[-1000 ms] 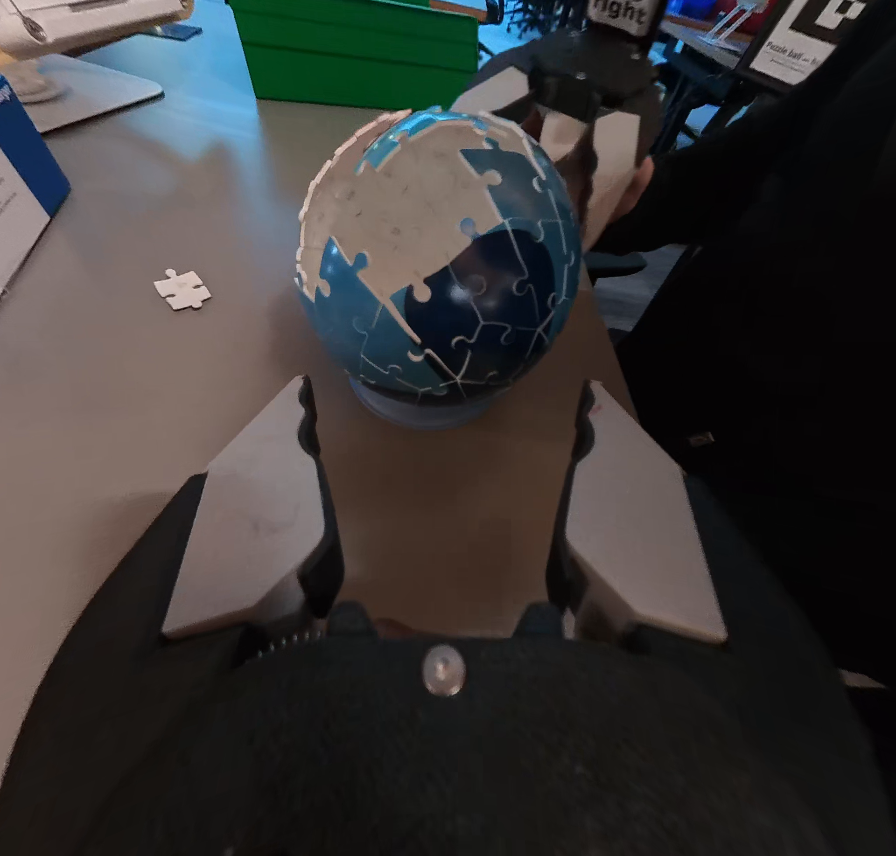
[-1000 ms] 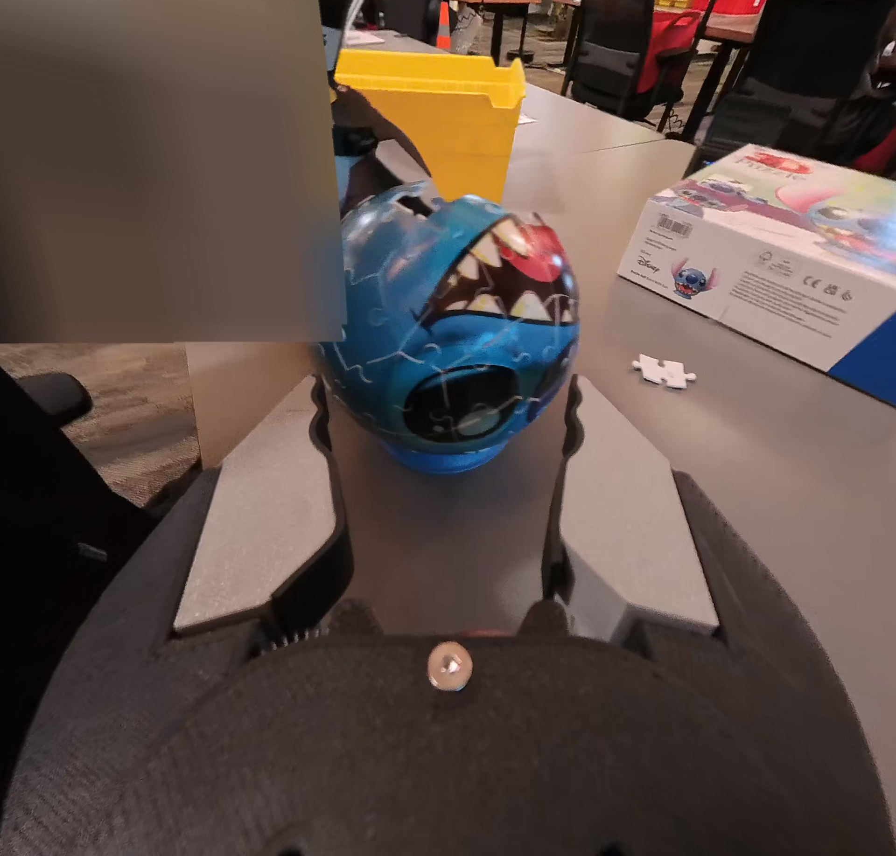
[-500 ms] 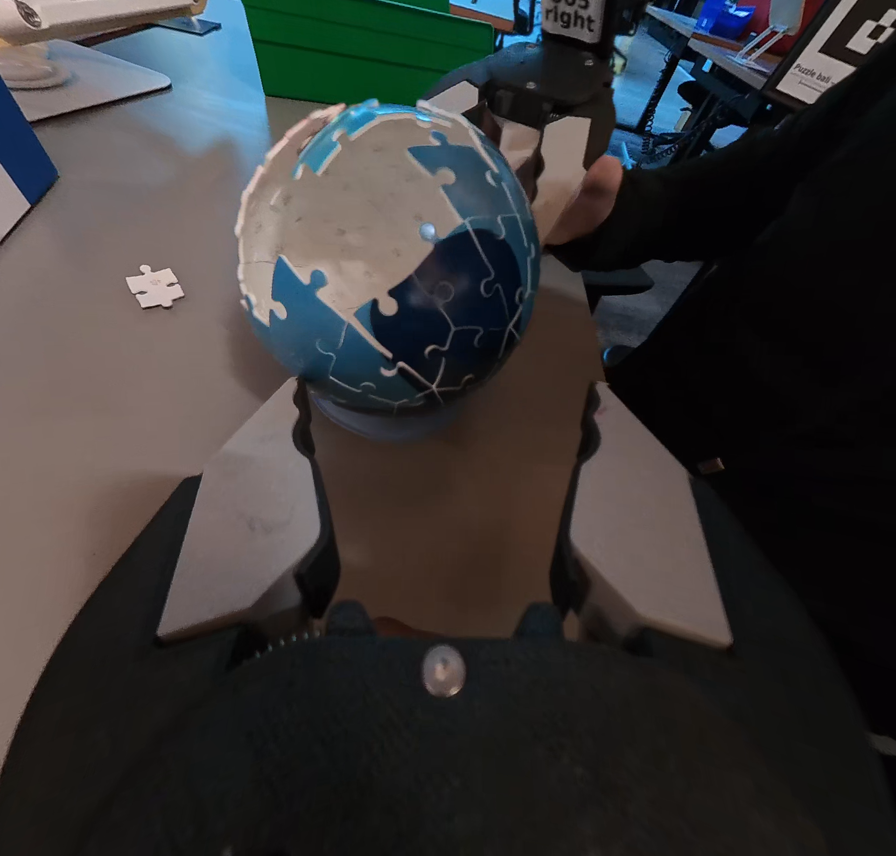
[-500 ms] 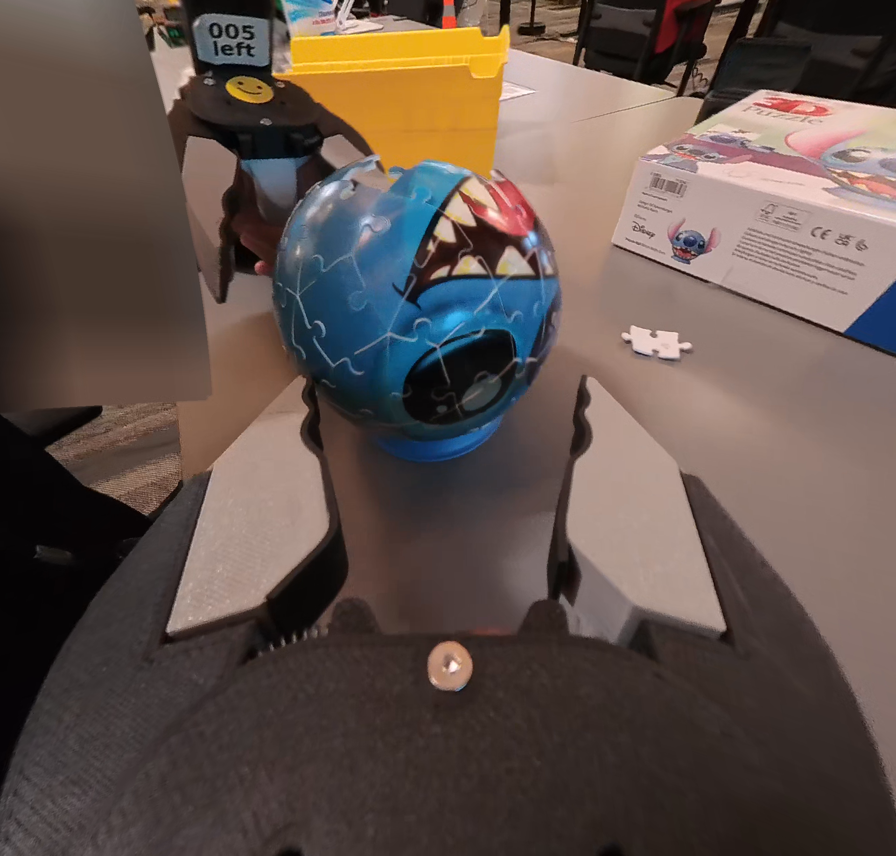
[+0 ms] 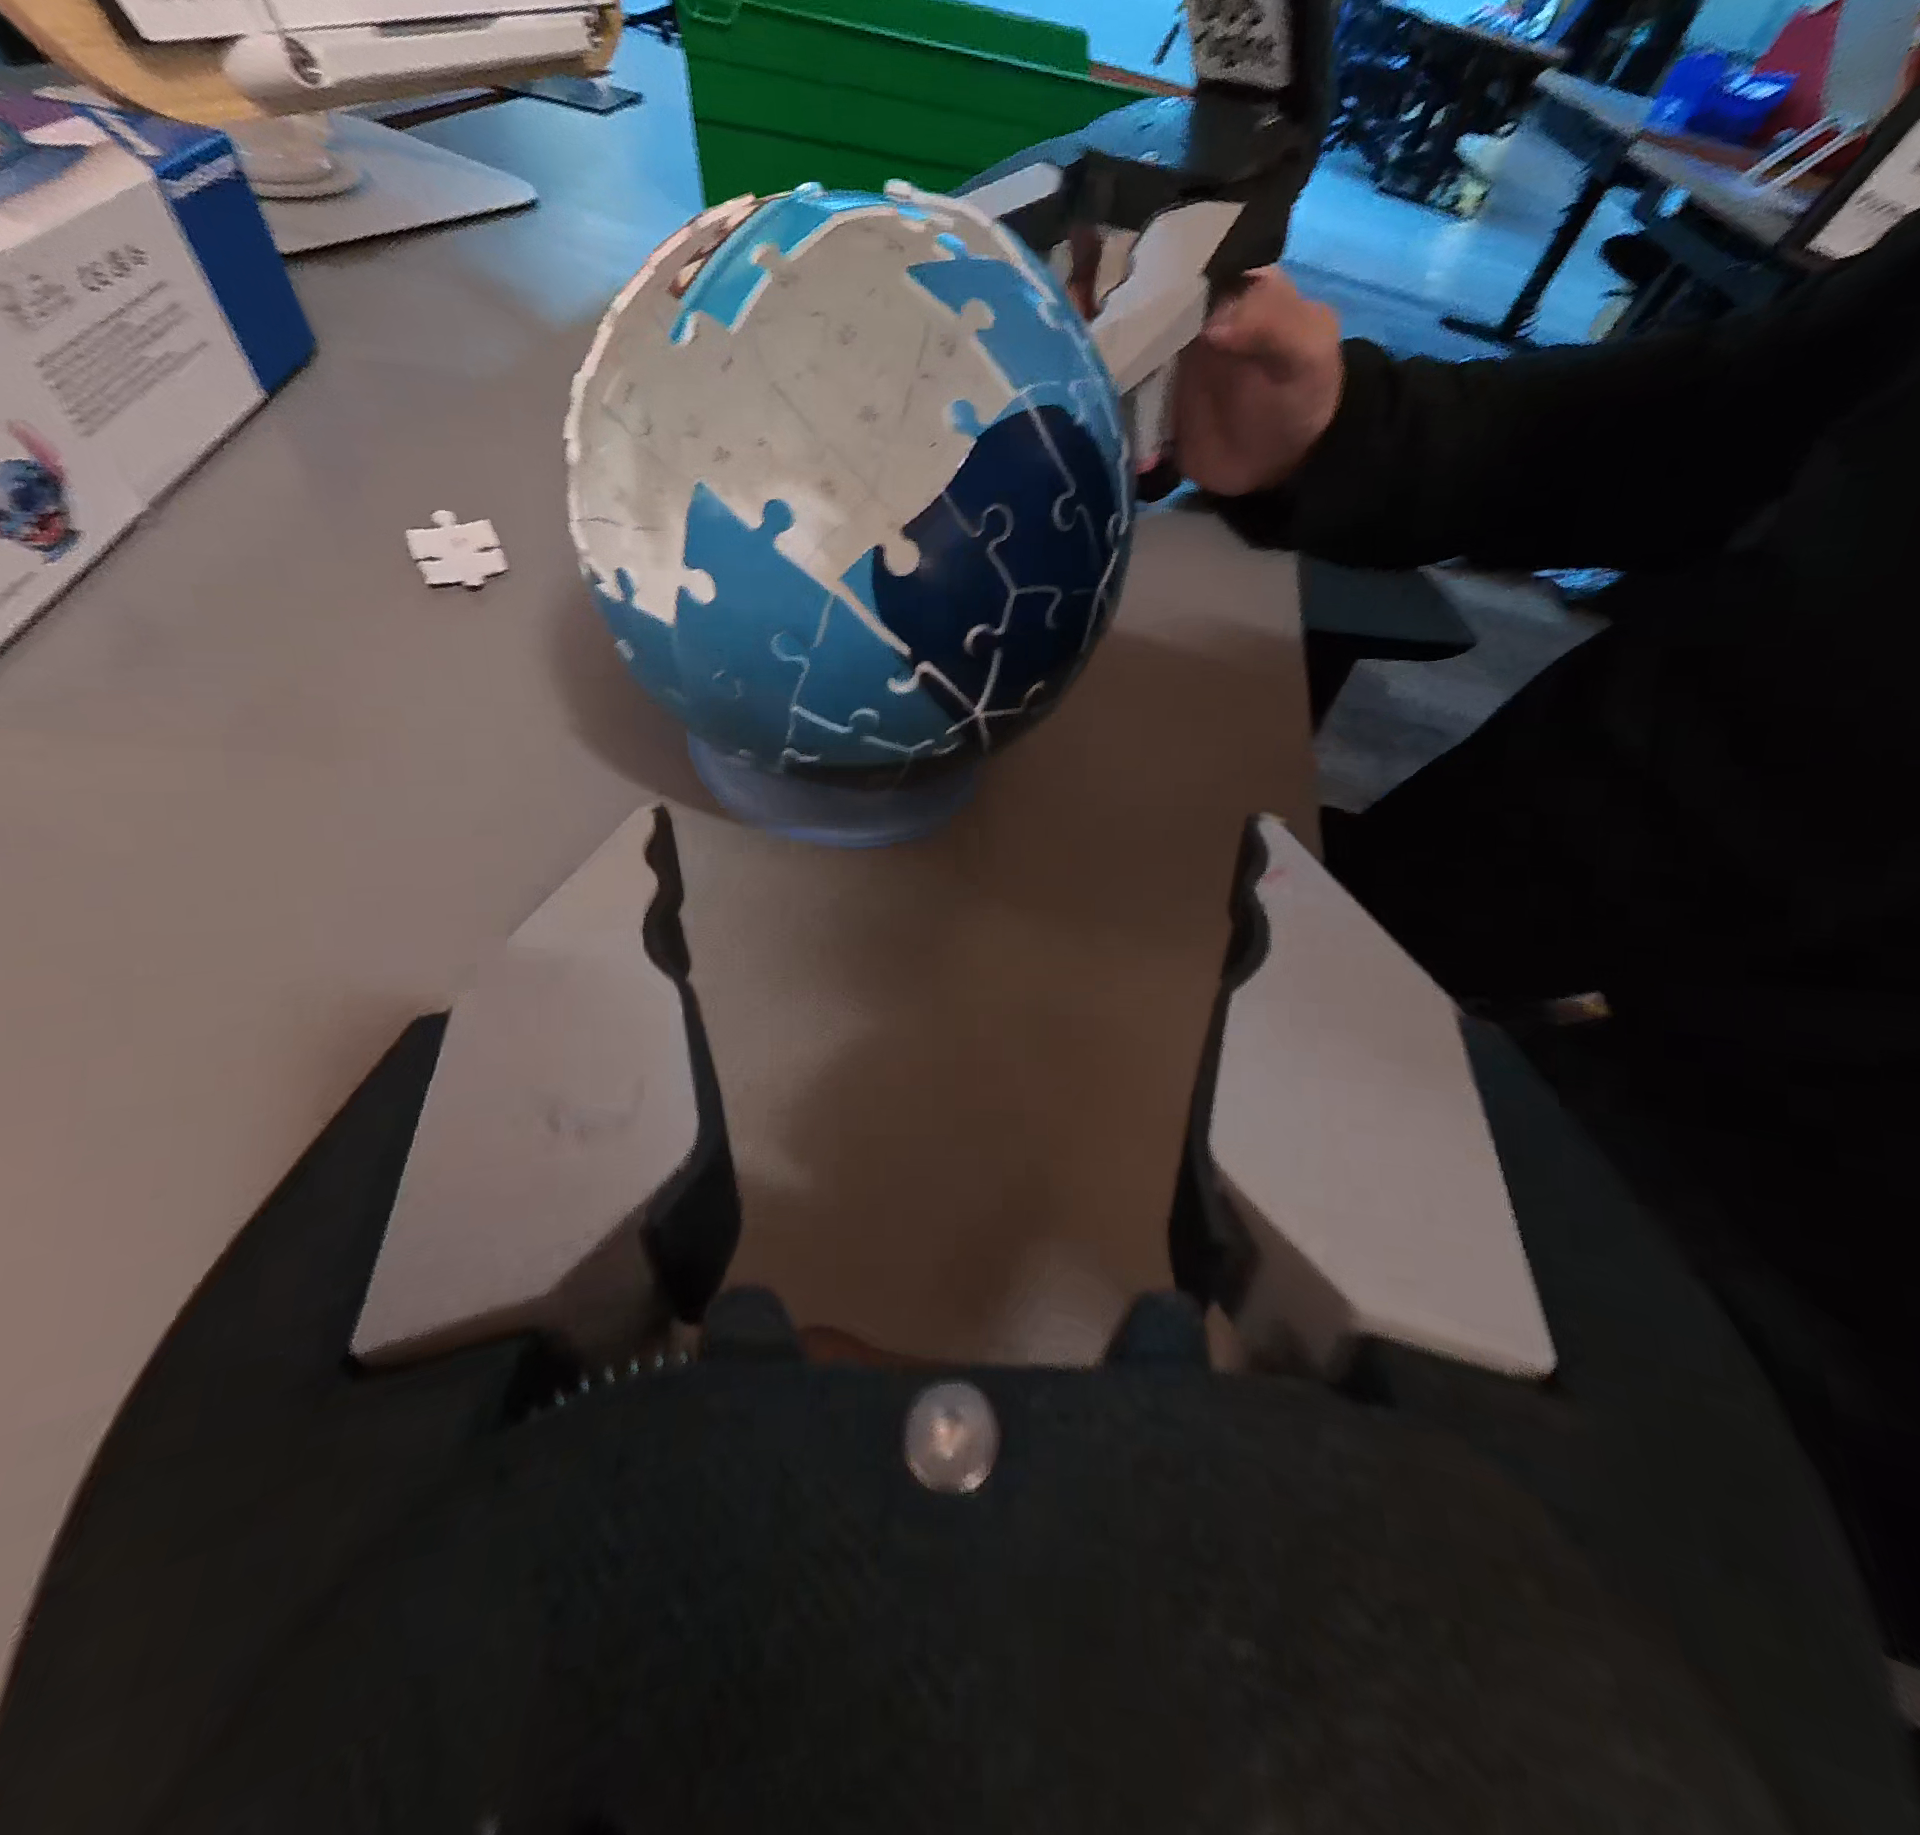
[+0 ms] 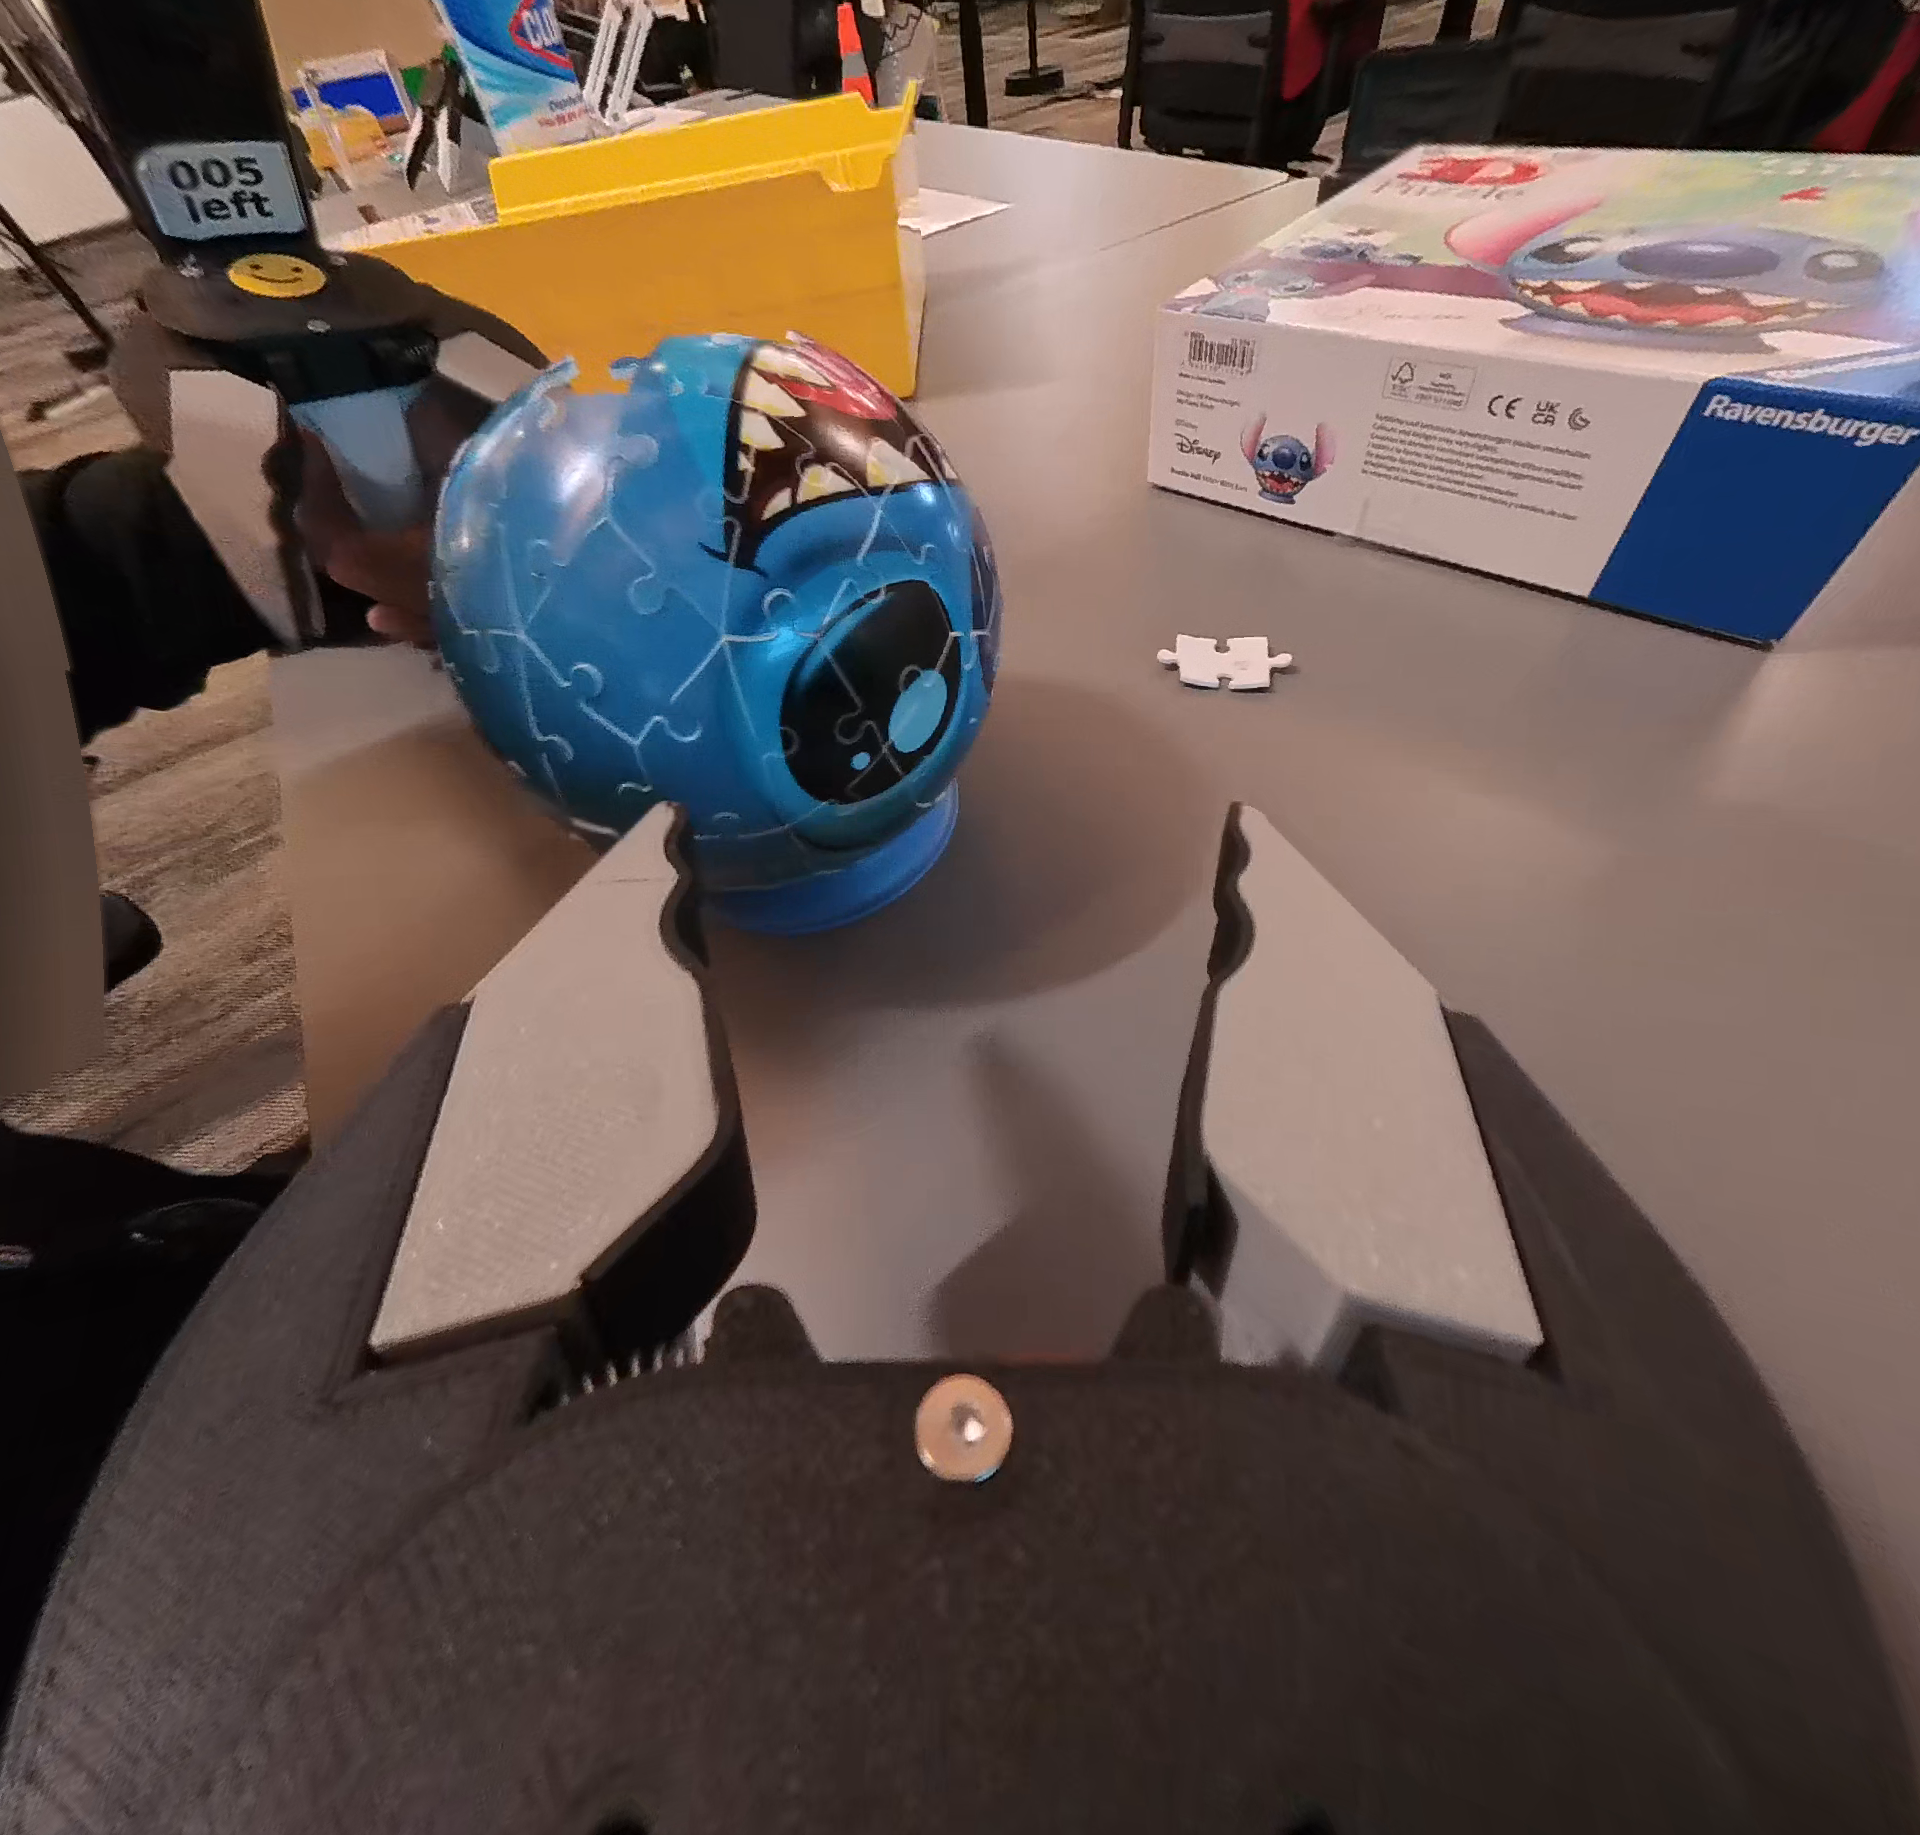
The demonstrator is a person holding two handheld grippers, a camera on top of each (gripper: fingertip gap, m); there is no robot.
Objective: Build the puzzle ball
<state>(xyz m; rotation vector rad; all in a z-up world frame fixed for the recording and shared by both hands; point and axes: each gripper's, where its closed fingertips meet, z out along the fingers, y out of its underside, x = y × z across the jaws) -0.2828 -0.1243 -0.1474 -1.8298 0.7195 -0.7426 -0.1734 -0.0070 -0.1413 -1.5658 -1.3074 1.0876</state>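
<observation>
While the glossy blue plastic puzzle ball (image 6: 717, 622) is sitting tilted on its round blue stand (image 6: 842, 886) near the grey table's (image 6: 1455, 850) edge, I am holding both grippers wide apart and empty on either side of it. My left gripper (image 5: 951, 881) is hovering just short of the stand, its flat grey wedge-shaped fingers (image 5: 582, 1079) with black wavy inner edges framing bare tabletop. My right gripper (image 6: 956, 860) is sitting beside the ball, its left finger tip overlapping the ball's lower curve; I cannot tell whether it is touching. From the left wrist view the ball (image 5: 847, 497) is showing a ragged opening, with the matte white backs of interlocked curved pieces visible inside. A single flat white puzzle piece (image 6: 1226, 661) is lying apart on open table between the ball and the printed cardboard puzzle box (image 6: 1507, 414). A yellow plastic bin (image 6: 707, 258) is standing behind the ball, and a green plastic bin (image 5: 883, 123) is standing on the opposite side. Open table is stretching toward the box, while the table edge is dropping off close on the ball's other side.
</observation>
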